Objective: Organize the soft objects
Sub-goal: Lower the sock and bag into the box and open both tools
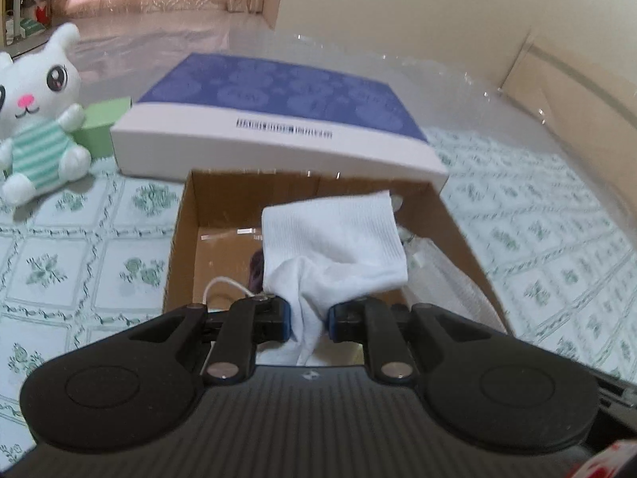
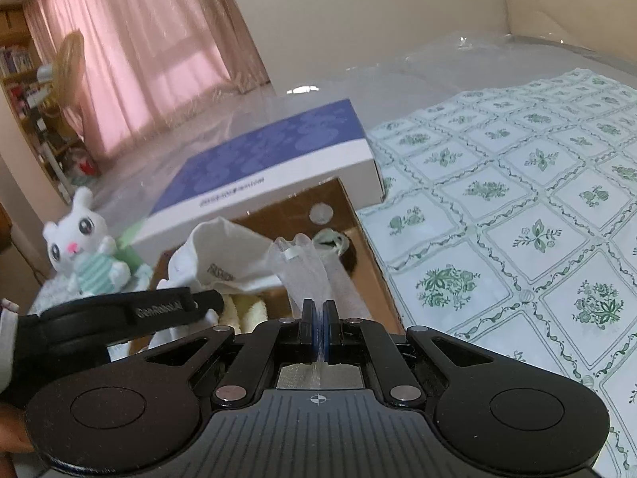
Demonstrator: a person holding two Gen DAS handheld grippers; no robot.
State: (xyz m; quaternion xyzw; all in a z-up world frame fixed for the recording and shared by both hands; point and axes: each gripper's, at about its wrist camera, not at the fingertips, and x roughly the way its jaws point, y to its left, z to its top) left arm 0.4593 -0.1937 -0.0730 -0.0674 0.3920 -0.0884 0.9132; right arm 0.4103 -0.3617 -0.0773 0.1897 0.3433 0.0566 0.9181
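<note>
My left gripper (image 1: 309, 316) is shut on a white sock (image 1: 334, 239) and holds it over the open cardboard box (image 1: 179, 247). The sock also shows in the right wrist view (image 2: 223, 259), with the left gripper's black body below it. My right gripper (image 2: 319, 318) is shut on a thin clear plastic bag (image 2: 302, 275) above the same box (image 2: 366, 247). A yellow fluffy item (image 2: 249, 312) and a pale green item (image 2: 330, 239) lie inside the box. A white plush bunny (image 1: 36, 115) in a green striped shirt sits left of the box.
A blue-and-white flat box (image 1: 278, 119) leans on the cardboard box's far edge. A green block (image 1: 101, 127) sits beside the bunny. The table has a green floral cloth (image 2: 517, 219) under clear plastic. A beige wall is behind.
</note>
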